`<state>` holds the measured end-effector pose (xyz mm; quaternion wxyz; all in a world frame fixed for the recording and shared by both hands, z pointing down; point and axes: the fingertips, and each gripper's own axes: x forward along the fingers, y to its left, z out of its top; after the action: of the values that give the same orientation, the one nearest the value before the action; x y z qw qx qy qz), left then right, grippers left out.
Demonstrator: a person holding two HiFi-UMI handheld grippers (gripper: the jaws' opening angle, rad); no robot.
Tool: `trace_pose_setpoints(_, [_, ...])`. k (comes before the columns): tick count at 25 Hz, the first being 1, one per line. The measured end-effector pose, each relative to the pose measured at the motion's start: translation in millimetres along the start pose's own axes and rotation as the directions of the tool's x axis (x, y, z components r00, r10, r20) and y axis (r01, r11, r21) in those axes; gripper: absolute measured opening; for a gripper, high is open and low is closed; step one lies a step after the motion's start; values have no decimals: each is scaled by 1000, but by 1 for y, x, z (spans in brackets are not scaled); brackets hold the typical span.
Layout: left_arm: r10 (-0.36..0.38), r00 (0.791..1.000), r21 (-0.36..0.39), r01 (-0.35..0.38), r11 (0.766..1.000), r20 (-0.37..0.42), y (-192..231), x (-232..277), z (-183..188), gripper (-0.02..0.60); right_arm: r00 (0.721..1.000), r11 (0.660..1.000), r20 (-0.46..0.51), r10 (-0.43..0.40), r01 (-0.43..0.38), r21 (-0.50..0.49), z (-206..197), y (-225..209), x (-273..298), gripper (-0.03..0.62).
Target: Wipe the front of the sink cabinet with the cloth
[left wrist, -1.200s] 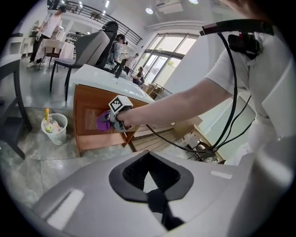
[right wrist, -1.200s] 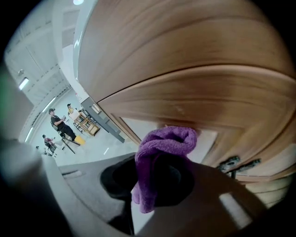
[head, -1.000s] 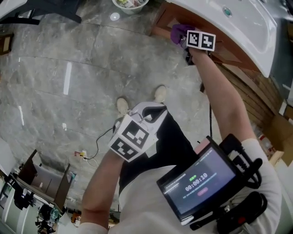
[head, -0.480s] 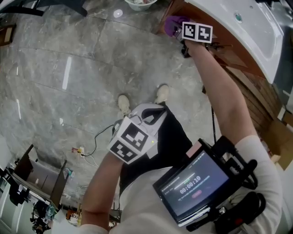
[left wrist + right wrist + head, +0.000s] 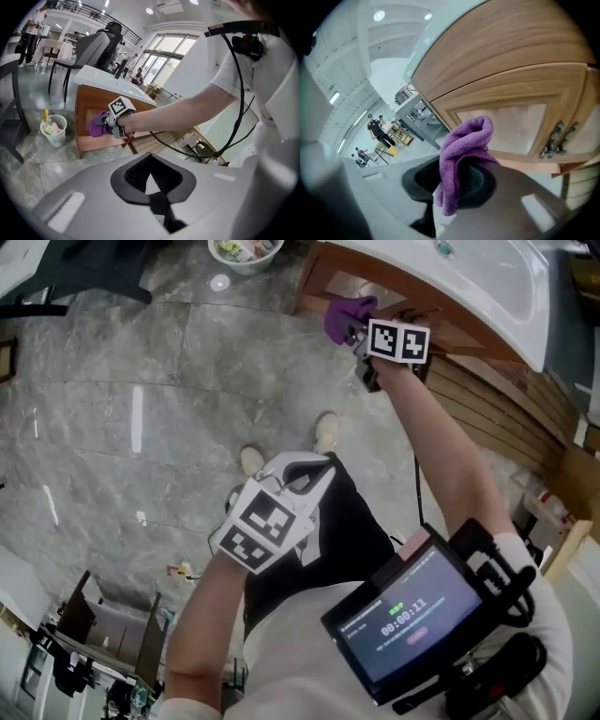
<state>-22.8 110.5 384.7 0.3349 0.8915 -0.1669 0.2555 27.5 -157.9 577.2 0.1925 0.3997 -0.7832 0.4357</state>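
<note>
My right gripper (image 5: 361,329) is shut on a purple cloth (image 5: 343,317), held up against the wooden front of the sink cabinet (image 5: 412,310) under the white basin (image 5: 487,287). In the right gripper view the cloth (image 5: 461,157) bunches out of the jaws, in front of the cabinet door panel (image 5: 511,124) and its metal handles (image 5: 558,136). The left gripper view shows the right gripper (image 5: 101,126) and cloth (image 5: 96,126) against the cabinet (image 5: 89,105) from the side. My left gripper (image 5: 281,493) hangs low by the person's legs, shut and holding nothing.
A white waste basket (image 5: 242,249) with rubbish stands on the grey marble floor (image 5: 141,381) left of the cabinet. Wooden slats (image 5: 497,399) run along the wall to the right. A cable (image 5: 202,545) lies on the floor. Chairs (image 5: 93,49) and people stand far off.
The right gripper with the cloth has moved left and a little down along the cabinet front. The left gripper has stayed by the legs.
</note>
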Motion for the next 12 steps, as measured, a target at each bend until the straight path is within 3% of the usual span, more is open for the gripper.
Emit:
trace_pose_setpoints(7, [-97,994,78,101,992,-53,-14,39,36,5,991,987,38,-124,120,112,-32,-90,-108,72])
trace_pose_setpoints(12, [-147,984,125,159,979,-97,-31,81,58,5,960,948,45,-277,265,175,-57,-185,-187,72])
